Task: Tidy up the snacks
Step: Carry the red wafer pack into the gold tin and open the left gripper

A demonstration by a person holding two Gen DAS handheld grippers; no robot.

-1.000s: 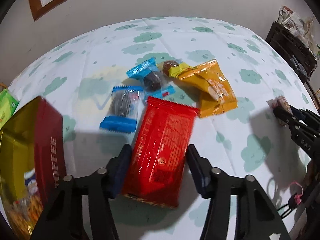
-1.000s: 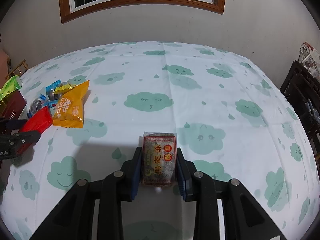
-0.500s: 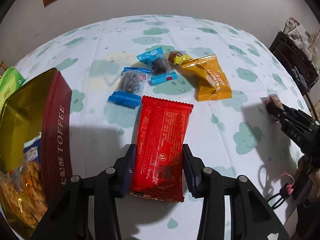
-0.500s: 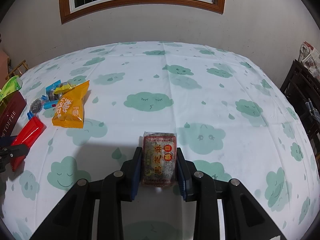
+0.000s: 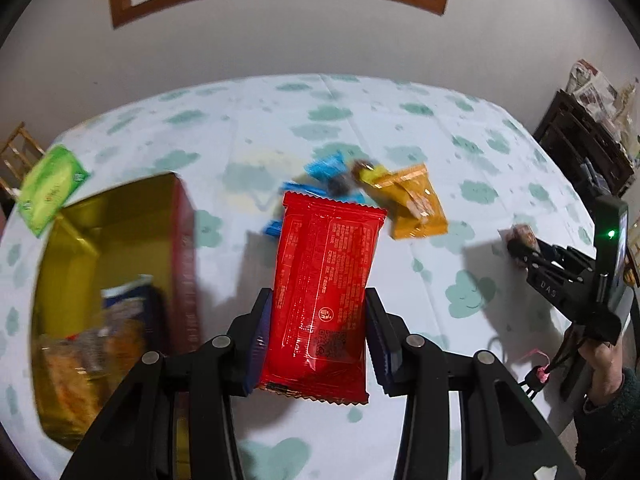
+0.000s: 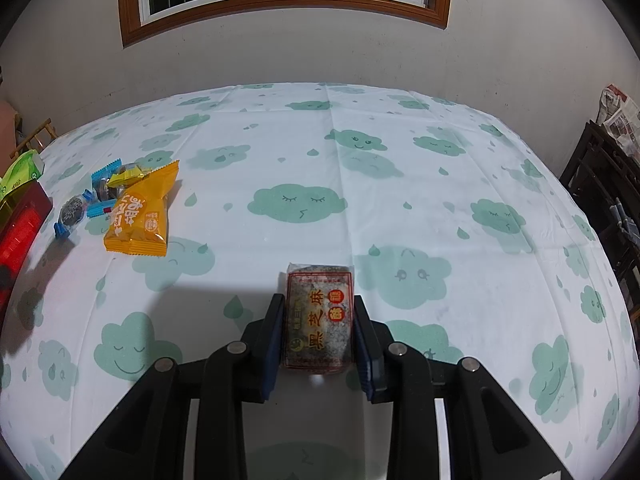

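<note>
Red pack (image 5: 325, 280) clamped in the left gripper (image 5: 316, 340), long axis running straight out from the fingers, tin (image 5: 120, 216) just to its left at frame left. Sesame bar (image 6: 320, 316) pinched in the right gripper (image 6: 318, 344), low centre. Tin contents too blurry to read, honestly.

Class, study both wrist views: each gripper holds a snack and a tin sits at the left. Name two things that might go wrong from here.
1. The left gripper pinches only the lower part of the long red packet; the free end may sag or catch the tin wall on the way in.
2. The tin already holds snacks, so the packet may perch on top and slide out.
</note>
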